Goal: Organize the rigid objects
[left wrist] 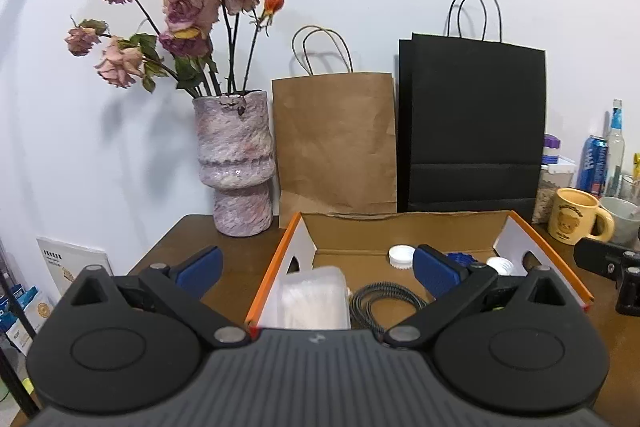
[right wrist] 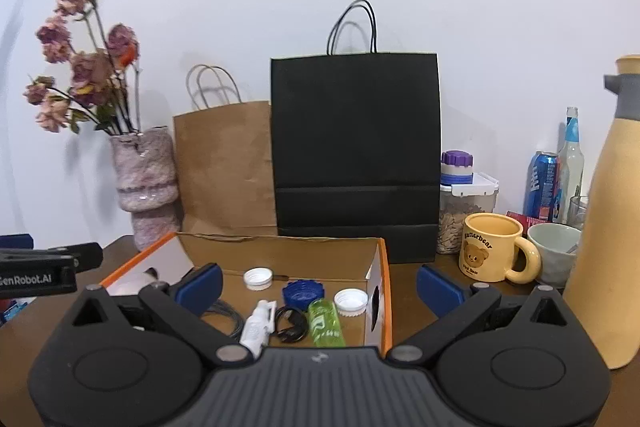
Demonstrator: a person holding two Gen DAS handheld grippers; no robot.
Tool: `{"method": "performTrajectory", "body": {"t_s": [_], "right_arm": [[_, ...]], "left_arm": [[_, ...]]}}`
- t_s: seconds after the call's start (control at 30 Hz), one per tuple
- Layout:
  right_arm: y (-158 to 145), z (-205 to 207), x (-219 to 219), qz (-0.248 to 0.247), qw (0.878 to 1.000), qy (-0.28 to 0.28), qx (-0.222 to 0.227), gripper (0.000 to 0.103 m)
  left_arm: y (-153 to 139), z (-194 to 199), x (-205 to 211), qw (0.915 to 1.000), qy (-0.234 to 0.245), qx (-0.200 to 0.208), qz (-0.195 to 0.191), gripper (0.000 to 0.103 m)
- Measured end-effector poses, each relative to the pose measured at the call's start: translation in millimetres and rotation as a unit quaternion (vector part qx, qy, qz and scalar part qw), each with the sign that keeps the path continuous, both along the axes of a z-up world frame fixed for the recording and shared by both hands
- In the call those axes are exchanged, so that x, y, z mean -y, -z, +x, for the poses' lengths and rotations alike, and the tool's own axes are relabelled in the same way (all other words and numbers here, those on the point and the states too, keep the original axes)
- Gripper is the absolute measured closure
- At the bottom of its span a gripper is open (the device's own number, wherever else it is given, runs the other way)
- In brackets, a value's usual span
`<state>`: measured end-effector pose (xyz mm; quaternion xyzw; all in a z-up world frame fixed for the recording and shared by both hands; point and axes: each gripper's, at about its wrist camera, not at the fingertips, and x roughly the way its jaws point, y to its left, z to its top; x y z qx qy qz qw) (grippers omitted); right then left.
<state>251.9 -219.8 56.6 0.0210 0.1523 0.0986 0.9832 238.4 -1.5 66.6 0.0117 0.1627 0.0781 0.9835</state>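
In the cardboard box [right wrist: 280, 251] ahead, the green bottle [right wrist: 326, 323] lies lengthwise below the right gripper [right wrist: 318, 285], nearer than the left gripper [left wrist: 316, 267]; both jaws wide, empty

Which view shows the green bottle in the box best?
The right wrist view: the green bottle lies in plain sight in the box, beside a white cap. In the left wrist view I cannot find it; the gripper's body hides that part of the box.

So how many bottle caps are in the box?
3: a white cap toward the back, a blue cap in the middle, another white cap by the right wall. More could hide behind the grippers.
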Motion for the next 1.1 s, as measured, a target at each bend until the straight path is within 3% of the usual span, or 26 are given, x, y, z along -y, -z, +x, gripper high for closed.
{"method": "performTrajectory", "body": {"t_s": [0.23, 0.57, 1.1], "right_arm": [[2.3, -59.5, -0.7, -0.014, 1.0, -0.023, -0.01, 0.0], [20.8, -128.1, 3.2, -0.026, 0.998, -0.036, -0.033, 0.0], [34.8, -159.5, 14.1, -0.024, 0.998, -0.034, -0.052, 0.0]], "left_arm": [[-0.1, -55.6, -1.5, 0.9998, 0.003, -0.017, -0.004, 0.0], [22.4, -127.9, -0.9, 0.9982, 0.011, -0.059, 0.0, 0.0], [40.0, -158.9, 6.7, 0.9959, 0.02, -0.088, -0.008, 0.0]]}}
